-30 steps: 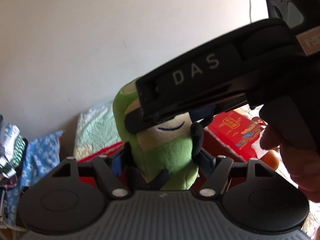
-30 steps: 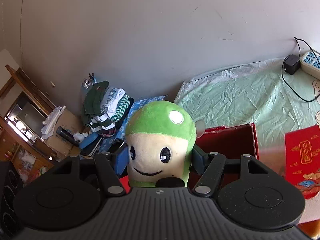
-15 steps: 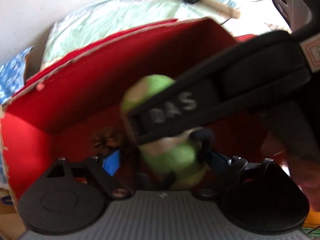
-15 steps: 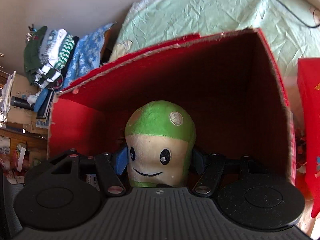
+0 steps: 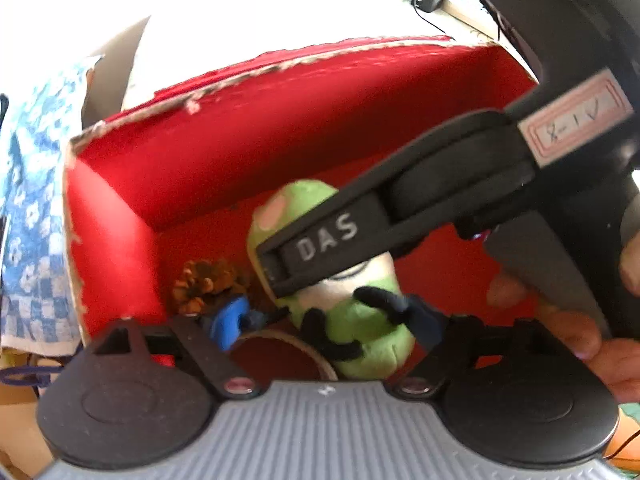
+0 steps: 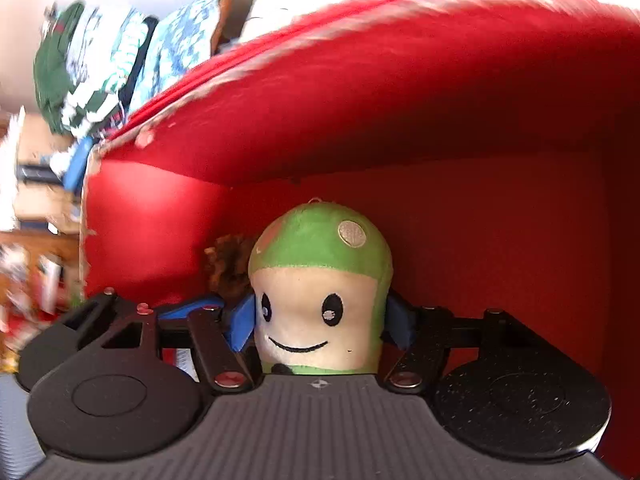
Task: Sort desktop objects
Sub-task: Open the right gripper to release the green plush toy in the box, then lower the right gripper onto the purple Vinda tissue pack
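Right gripper (image 6: pixel 322 320) points down into red box (image 6: pixel 400 120). Blue pads (image 6: pixel 244 322) press both sides of green plush toy (image 6: pixel 320 280); toy upright, smiling face toward camera, low inside box. Brown pine cone (image 6: pixel 230 264) just beside toy, toward box's left wall. Folded clothes (image 6: pixel 92 64) piled beyond box rim, upper left, blurred.

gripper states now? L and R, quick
Left gripper: jaws closing around the green plush toy's body; contact unclear.
Right gripper: shut on the green plush toy's head, inside the red box.
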Demonstrator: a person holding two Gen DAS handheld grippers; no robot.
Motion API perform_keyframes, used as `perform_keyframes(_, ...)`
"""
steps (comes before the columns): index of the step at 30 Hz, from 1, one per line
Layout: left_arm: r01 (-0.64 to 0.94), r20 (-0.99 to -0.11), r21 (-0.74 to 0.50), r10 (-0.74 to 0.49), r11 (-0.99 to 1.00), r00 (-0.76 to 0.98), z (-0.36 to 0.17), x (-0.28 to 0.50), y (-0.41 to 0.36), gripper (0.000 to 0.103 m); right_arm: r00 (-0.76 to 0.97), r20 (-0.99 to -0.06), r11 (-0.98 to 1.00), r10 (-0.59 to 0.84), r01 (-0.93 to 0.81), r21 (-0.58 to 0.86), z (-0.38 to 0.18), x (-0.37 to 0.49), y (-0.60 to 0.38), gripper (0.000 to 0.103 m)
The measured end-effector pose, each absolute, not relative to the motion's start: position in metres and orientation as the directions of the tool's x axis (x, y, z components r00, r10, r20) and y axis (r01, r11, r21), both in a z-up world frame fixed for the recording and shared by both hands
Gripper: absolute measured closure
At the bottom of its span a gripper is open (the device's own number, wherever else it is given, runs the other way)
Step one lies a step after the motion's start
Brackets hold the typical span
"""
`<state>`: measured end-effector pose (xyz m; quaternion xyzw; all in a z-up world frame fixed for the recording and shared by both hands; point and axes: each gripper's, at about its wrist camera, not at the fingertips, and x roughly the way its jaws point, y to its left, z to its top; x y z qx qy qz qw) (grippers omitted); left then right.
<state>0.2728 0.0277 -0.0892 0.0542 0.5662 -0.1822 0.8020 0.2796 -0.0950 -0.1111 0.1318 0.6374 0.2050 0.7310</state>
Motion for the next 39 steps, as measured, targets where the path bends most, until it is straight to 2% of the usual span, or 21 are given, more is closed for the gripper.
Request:
perform_keyframes(2, 0.352, -0.929, -0.118, -0.228, 0.928, 0.291, -0.090, 0.273, 0.026, 0.022, 0.116, -0.883, 0.885, 0.455, -0.168, 0.434, -0.107, 0.277, -0.089, 0.030)
perform_keyframes(8, 0.358, -0.923, -0.115, -0.233, 0.927, 0.306, -0.089, 0.273, 0.019, 0.017, 0.088, -0.873, 0.876, 0.480, -0.103, 0.471, -0.107, 0.272, -0.108, 0.024)
perform_keyframes(16, 0.361, -0.886, -0.093, -0.243, 0.928, 0.396, -0.066, 0.267, 0.009, 0.015, 0.217, -0.842, 0.869, 0.494, -0.106, 0.483, -0.072, 0.255, -0.137, 0.023)
perform_keyframes(25, 0.349, -0.785, -0.004, -0.219, 0.937, 0.580, -0.019, 0.223, 0.004, 0.014, 0.385, -0.697, 0.789, 0.605, -0.167, 0.592, -0.017, 0.212, -0.198, 0.028)
perform_keyframes(31, 0.330, -0.741, 0.037, -0.196, 0.943, 0.642, 0.002, 0.167, -0.004, 0.014, 0.502, -0.634, 0.805, 0.588, -0.282, 0.522, 0.014, 0.160, -0.223, 0.028)
perform_keyframes(35, 0.370, -0.726, 0.008, -0.250, 0.929, 0.641, 0.008, 0.117, -0.014, 0.013, 0.523, -0.633, 0.820, 0.571, -0.328, 0.469, 0.009, 0.127, -0.244, 0.028)
perform_keyframes(39, 0.399, -0.735, 0.011, -0.263, 0.917, 0.624, -0.005, 0.082, -0.033, 0.012, 0.456, -0.671, 0.811, 0.585, -0.300, 0.503, -0.025, 0.123, -0.247, 0.028)
